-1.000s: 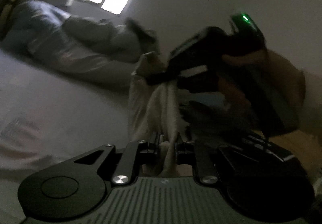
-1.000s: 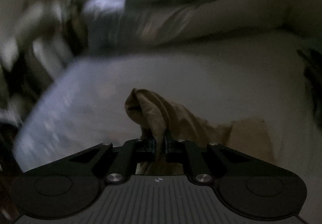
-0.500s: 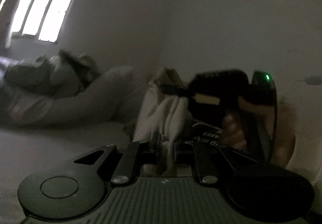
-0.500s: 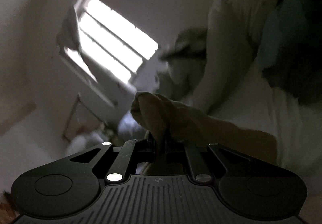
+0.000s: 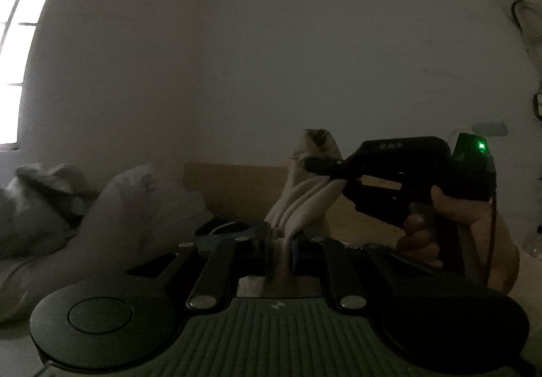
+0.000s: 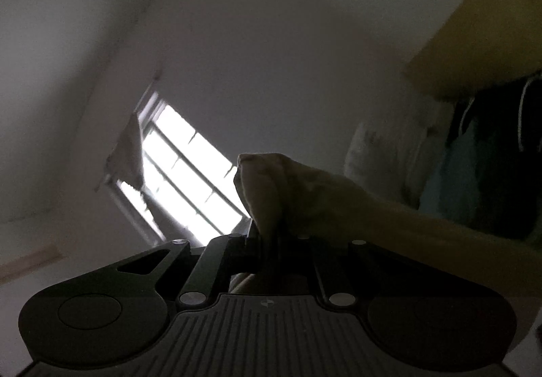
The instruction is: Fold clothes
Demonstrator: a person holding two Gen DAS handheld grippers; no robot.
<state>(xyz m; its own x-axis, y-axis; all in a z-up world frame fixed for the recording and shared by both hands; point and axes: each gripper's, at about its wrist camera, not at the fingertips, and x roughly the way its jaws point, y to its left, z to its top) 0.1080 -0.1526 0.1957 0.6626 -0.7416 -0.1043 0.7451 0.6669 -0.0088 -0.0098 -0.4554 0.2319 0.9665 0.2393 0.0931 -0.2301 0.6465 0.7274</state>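
A beige garment (image 5: 306,197) hangs stretched in the air between both grippers. My left gripper (image 5: 281,241) is shut on one bunched edge of it, low in the left wrist view. The right gripper (image 5: 313,165), held by a hand (image 5: 450,224), pinches another edge a little higher and to the right. In the right wrist view the same beige garment (image 6: 305,197) bulges out over my right gripper (image 6: 271,238), whose jaws are shut on the cloth. Both grippers point roughly level, well above the bed.
A white pillow (image 5: 135,207) and a heap of grey clothes (image 5: 37,201) lie on the bed at left. A wooden headboard (image 5: 237,194) runs behind. A bright window (image 6: 183,180) and dark hanging clothes (image 6: 491,173) show in the right wrist view.
Both grippers rose and swung away from the bed with the garment still pinched. The views now face the wall and window instead of the mattress. The right gripper rolled.
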